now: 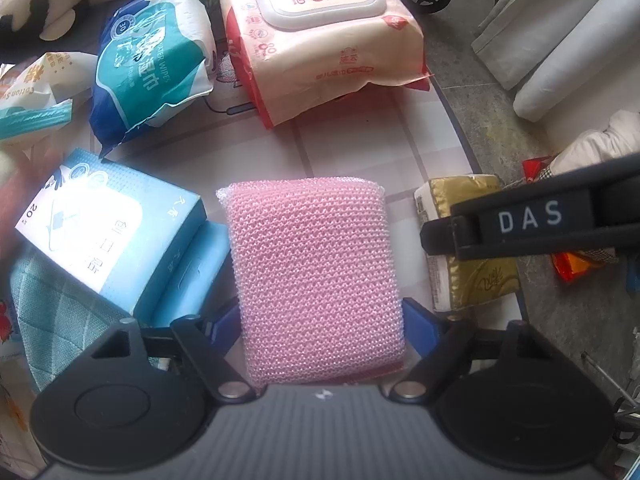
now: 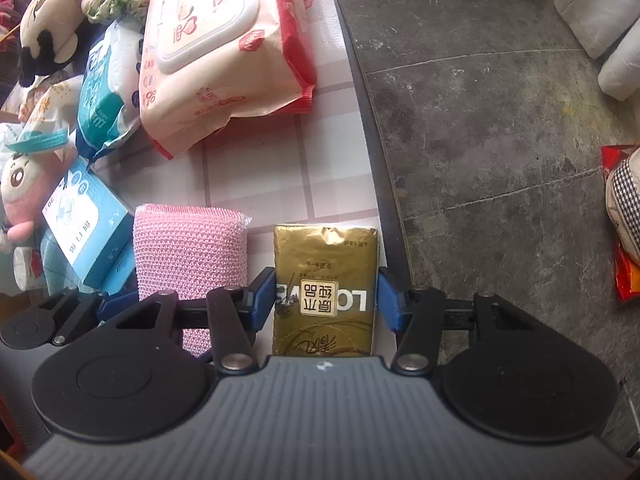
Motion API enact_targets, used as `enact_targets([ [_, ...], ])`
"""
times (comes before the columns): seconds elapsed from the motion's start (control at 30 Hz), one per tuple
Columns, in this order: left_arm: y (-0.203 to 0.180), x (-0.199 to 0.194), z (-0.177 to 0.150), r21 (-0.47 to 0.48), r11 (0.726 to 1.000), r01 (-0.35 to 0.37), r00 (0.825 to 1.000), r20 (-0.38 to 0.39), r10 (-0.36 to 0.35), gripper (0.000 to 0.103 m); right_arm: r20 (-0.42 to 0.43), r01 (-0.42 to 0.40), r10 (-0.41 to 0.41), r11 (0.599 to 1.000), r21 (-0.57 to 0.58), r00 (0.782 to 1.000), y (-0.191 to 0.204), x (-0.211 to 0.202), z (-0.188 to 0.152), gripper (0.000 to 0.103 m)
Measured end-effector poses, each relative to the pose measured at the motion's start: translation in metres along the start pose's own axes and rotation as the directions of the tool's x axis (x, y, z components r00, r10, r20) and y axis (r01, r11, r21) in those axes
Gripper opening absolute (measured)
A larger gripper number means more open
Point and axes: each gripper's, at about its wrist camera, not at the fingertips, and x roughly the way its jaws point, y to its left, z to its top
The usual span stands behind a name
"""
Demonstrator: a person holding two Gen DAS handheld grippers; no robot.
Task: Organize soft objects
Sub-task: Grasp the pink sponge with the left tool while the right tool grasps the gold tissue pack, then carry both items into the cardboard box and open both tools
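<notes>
- Straddling the pink mesh sponge (image 1: 314,280), the left gripper (image 1: 320,320) points straight down at the table (image 1: 352,136); its blue pads (image 1: 418,326) sit at the sponge's two long sides, and whether they actually press on it I cannot tell.
- The right gripper (image 2: 326,298) stands over the gold tissue packet (image 2: 325,276), one blue pad against the packet's left edge and the other just beside its right edge, so a firm grip cannot be confirmed.
- Sponge and gold packet lie side by side, close but apart, near the table's edge, with the packet nearest the grey floor (image 2: 480,120).
- A light blue box (image 1: 108,224) leans just left of the sponge, on a teal cloth (image 1: 60,320).
- Farther back lie a large cream-and-red wet wipes pack (image 1: 320,40) and a blue-and-white wipes pack (image 1: 152,60), touching each other.
- A black-and-white plush toy (image 2: 48,32) rests behind them, and a pink plush (image 2: 20,200) peeks in at the left.
</notes>
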Motion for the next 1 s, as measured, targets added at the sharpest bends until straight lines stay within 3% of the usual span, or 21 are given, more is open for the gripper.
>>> enact_targets([
  [0.67,0.013,-0.053,-0.010,-0.002,1.000,0.012,0.999,0.036,-0.012,0.083,0.028,-0.034,0.033,0.997,0.066,0.999,0.003,-0.044,-0.023,0.050],
  [0.87,0.032,-0.101,-0.019,-0.035,0.999,-0.016,0.997,0.078,0.018,0.083,0.062,-0.078,0.075,0.995,0.054,0.995,0.023,-0.081,-0.030,0.050],
  [1.0,0.058,-0.147,-0.028,-0.089,0.994,-0.069,0.990,0.114,0.079,0.083,0.085,-0.135,0.132,0.991,0.025,0.988,0.050,-0.110,-0.031,0.050],
])
